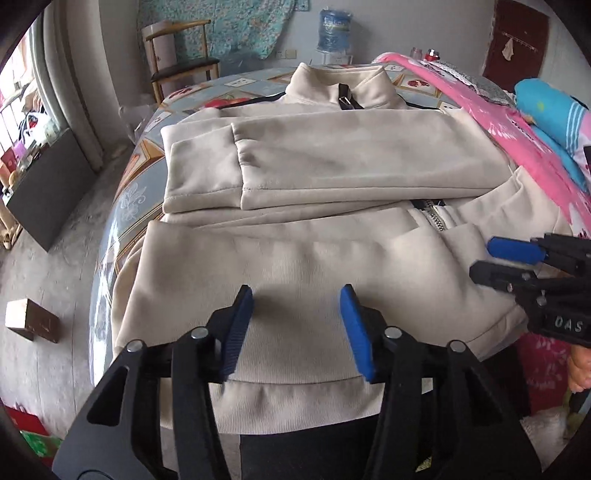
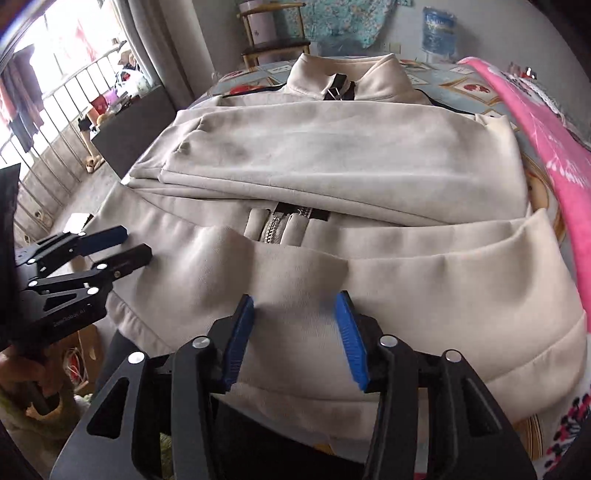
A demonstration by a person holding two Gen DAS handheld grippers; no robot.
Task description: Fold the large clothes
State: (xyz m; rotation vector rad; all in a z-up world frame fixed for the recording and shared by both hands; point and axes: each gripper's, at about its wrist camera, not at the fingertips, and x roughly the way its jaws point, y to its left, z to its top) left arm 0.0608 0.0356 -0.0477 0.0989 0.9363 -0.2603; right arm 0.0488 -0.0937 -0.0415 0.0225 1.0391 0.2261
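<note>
**Beige zip jacket half folded, both grippers spread at its hem**

While the beige zip jacket point(image 1: 295, 162) lies face up on the patterned tablecloth point(image 1: 129, 192), its sleeves are folded across the chest and its collar points away from the cameras. The left gripper point(image 1: 297, 328) hovers over the ribbed hem nearest the person, blue pads apart, nothing between them. The right gripper point(image 2: 295, 339) sits over the same hem further along, pads likewise spread and empty. Each gripper shows in the other's view, at the jacket's side edge, fingers parted; whether they touch the cloth cannot be told.

White letters "OAS" are legible on the right gripper's black body in the left wrist view; the small print on the left gripper's body in the right wrist view is too blurred to read.

Beyond the collar stand a wooden chair point(image 1: 181, 55) and a blue water jug point(image 1: 334, 31). A pink blanket point(image 1: 498, 122) runs along the jacket's right side. A brown box point(image 1: 33, 319) sits on the floor left of the hem.
</note>
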